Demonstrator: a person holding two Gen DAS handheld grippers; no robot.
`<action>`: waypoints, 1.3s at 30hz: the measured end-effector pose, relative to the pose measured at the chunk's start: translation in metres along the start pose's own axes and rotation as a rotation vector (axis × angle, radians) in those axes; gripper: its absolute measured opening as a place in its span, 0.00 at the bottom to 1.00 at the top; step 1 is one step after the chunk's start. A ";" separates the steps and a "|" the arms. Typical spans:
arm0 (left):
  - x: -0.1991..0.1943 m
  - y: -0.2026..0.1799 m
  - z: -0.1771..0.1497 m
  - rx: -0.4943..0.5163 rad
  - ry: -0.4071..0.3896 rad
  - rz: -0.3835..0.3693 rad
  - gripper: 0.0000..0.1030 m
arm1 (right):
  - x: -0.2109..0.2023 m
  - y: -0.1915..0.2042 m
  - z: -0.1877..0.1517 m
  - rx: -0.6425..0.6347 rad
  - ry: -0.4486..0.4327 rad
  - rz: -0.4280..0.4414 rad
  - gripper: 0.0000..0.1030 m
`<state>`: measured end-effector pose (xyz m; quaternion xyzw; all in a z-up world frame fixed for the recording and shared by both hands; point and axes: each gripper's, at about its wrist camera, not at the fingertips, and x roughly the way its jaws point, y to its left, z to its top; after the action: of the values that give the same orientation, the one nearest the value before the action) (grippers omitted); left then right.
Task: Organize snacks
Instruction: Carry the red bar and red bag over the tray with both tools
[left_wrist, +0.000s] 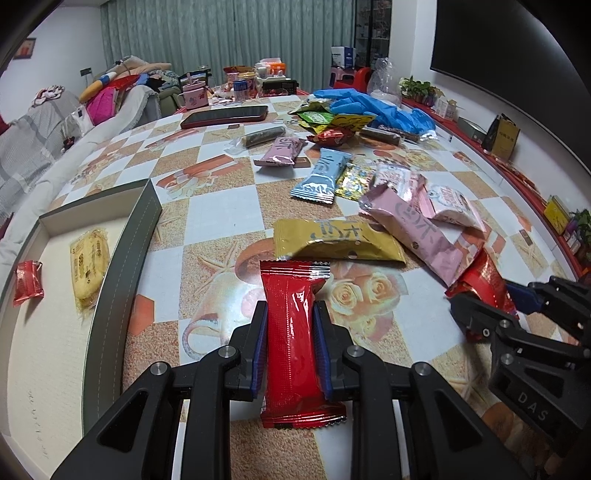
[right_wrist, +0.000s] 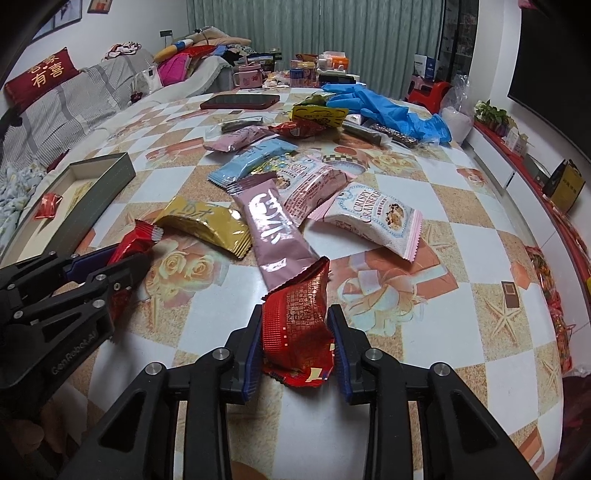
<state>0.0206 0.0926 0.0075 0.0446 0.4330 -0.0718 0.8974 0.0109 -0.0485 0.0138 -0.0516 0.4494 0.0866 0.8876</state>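
The left gripper (left_wrist: 290, 314) holds a long glossy red foil snack packet (left_wrist: 291, 332) between its blue pads; the jaws are almost fully closed on it, pressing the two long sides, and the packet stands out forward over the counter (left_wrist: 207, 206), which has a checkered cloth with flowers and starfish. The right gripper (right_wrist: 295, 317) has a crumpled red snack packet with small gold print (right_wrist: 297, 332) between its jaws. These jaws are narrow too, and the left pad touches the packet, but on the right side I see a thin gap near the tip, so I cannot tell if the grip is firm.

To the left stands an open shallow grey cardboard box with a pale inside (left_wrist: 122, 258). Two snacks lie in it: a small red wrapped candy (left_wrist: 27, 282) and a yellow cake in clear plastic (left_wrist: 88, 266).

The other snacks are loose on the counter, in front of both grippers. Nearest is a gold foil packet (left_wrist: 332, 243), and just beside it a long pink foil packet (left_wrist: 413, 236) that lies partly on other packets. Behind are a white and pink cranberry snack bag (right_wrist: 373, 218), a light blue packet (left_wrist: 321, 177) and one more pink packet (left_wrist: 282, 151). Further back lies a heap of blue rubber gloves (left_wrist: 369, 105) (partly on some green and yellow packets), and near it a dark phone in a red case (left_wrist: 225, 116).
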 end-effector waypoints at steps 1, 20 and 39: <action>-0.002 -0.004 -0.002 0.016 0.005 0.001 0.24 | -0.005 0.002 0.000 -0.001 -0.010 0.001 0.33; -0.103 0.070 -0.028 -0.190 -0.037 -0.195 0.22 | -0.071 0.056 0.000 0.019 -0.080 0.182 0.33; -0.108 0.149 -0.036 -0.243 0.053 0.076 0.22 | -0.059 0.158 0.036 -0.148 -0.044 0.310 0.33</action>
<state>-0.0485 0.2546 0.0731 -0.0460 0.4601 0.0166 0.8865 -0.0269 0.1055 0.0807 -0.0449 0.4247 0.2563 0.8671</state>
